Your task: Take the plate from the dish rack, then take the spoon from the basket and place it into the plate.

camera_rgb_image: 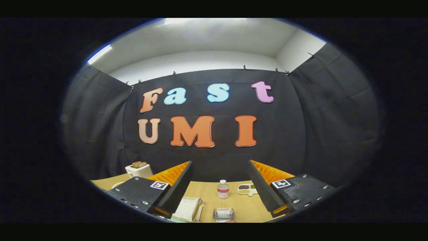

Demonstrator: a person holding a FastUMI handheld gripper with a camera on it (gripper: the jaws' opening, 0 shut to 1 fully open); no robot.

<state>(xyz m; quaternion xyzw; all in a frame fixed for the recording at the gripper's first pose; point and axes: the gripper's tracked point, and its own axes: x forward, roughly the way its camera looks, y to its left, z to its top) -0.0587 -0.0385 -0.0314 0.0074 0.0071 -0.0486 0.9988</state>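
Wooden table [207, 197] carries a white dish rack [187, 208] between the wide-open, empty claw [219, 178] fingers.

Your gripper [219, 165] hangs raised and roughly level, its two fingers [177, 185] spread wide apart, nothing caught between them, pointing straight ahead.

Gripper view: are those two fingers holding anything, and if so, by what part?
Nothing is held. The gripper has its fingers spread wide apart above the table, with a small bottle standing beyond them.
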